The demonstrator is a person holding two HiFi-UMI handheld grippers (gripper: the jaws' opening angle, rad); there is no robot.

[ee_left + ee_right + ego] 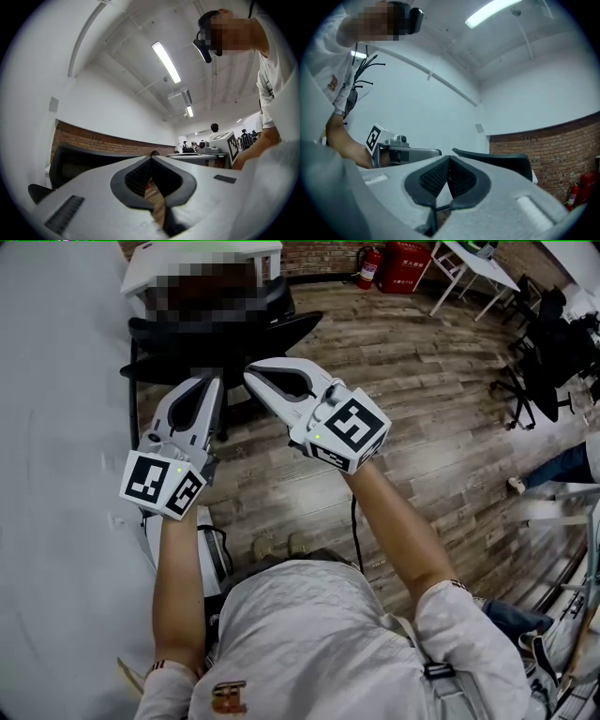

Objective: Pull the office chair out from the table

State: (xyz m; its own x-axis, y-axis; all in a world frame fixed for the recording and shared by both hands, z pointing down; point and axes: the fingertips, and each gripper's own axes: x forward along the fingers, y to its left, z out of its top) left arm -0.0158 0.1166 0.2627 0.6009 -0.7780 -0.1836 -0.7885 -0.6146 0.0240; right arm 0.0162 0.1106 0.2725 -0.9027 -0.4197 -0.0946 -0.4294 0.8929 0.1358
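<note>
The black office chair (234,334) stands at the top of the head view, beside the white table (56,474) on the left. Both grippers are held side by side just short of it, pointing at it. My left gripper (214,381) is shut with nothing between its jaws; its own view shows closed tips (151,158) and the chair's back (75,161) beyond them. My right gripper (251,376) is likewise shut and empty (449,158), with the chair's back (501,161) behind. I cannot tell if either tip touches the chair.
Wood-plank floor (412,399) stretches to the right. A red fire extinguisher (368,266) and a red box (405,261) stand by the brick wall. A white folding table (473,268) and other black chairs (548,352) are at the far right.
</note>
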